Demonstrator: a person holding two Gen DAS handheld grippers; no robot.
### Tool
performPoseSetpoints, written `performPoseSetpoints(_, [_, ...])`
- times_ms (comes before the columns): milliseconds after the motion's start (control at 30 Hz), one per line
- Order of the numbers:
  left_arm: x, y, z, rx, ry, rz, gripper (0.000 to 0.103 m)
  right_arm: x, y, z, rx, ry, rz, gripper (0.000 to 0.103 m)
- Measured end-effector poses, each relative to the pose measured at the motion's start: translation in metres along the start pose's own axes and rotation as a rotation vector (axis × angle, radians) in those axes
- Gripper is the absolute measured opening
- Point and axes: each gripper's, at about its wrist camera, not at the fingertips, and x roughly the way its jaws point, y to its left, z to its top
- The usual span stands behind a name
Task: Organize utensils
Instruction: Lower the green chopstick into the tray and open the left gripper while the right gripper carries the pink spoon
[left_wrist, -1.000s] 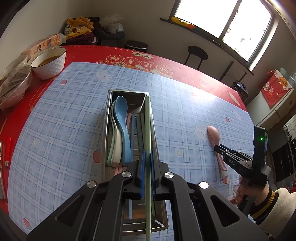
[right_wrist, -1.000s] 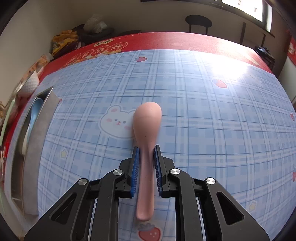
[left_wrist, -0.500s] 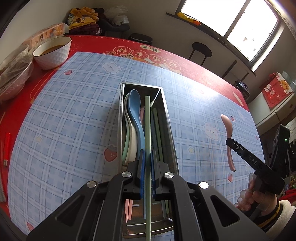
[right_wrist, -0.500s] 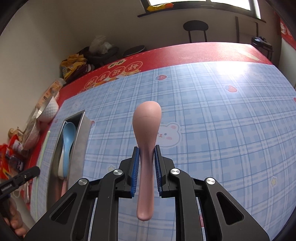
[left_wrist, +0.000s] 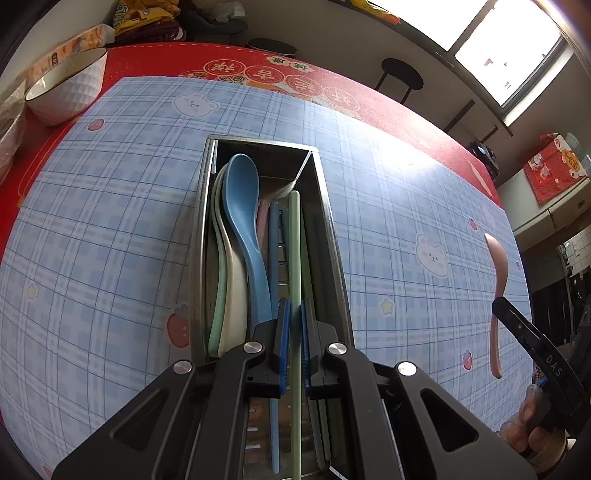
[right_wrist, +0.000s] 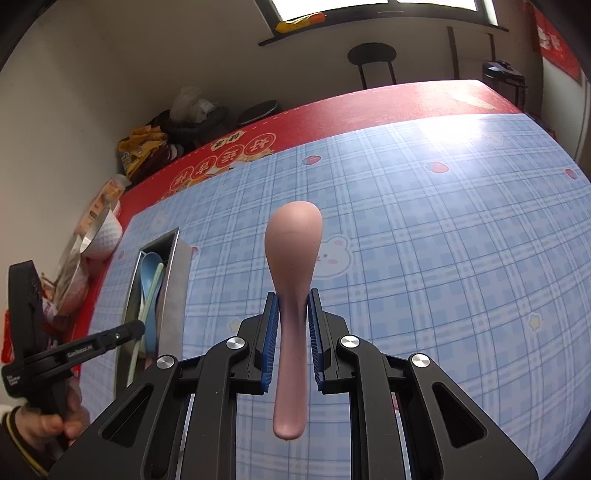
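Left gripper (left_wrist: 292, 343) jaws clamp a green chopstick (left_wrist: 294, 266) over the tray (left_wrist: 334, 236) for release; right gripper (right_wrist: 292, 332) jaws hold the pink spoon (right_wrist: 293, 254) aloft, awaiting its turn.

Place was home dining room. Desk (left_wrist: 110, 221) wore blue plaid bunny cloth over red festive cover; soup bowl (left_wrist: 66, 86) at edge, stool (right_wrist: 372, 55) under window, clothes pile (right_wrist: 147, 147) in corner.

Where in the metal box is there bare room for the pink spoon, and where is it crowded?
The metal box is bare at its far end, beyond the blue spoon and green chopstick. Its left side holds stacked spoons; the middle holds chopsticks.
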Motion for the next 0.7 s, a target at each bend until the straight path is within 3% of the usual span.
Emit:
performPoseSetpoints(300, [0.011, -0.003, 0.003, 0.024, 0.000, 0.034, 0.006, -0.013, -0.008, -0.002, 0.019, -0.009, -0.009, 0.016])
performPoseSetpoints(567, [-0.014, -0.008, 0.004, 0.050, -0.058, 0.024, 0.007, -0.016, -0.003, 0.002, 0.016, -0.001, 0.014, 0.016])
performPoseSetpoints(700, [-0.037, -0.002, 0.002, 0.065, -0.112, 0.048, 0.017, -0.010, 0.012, 0.005, -0.001, 0.010, 0.038, 0.016])
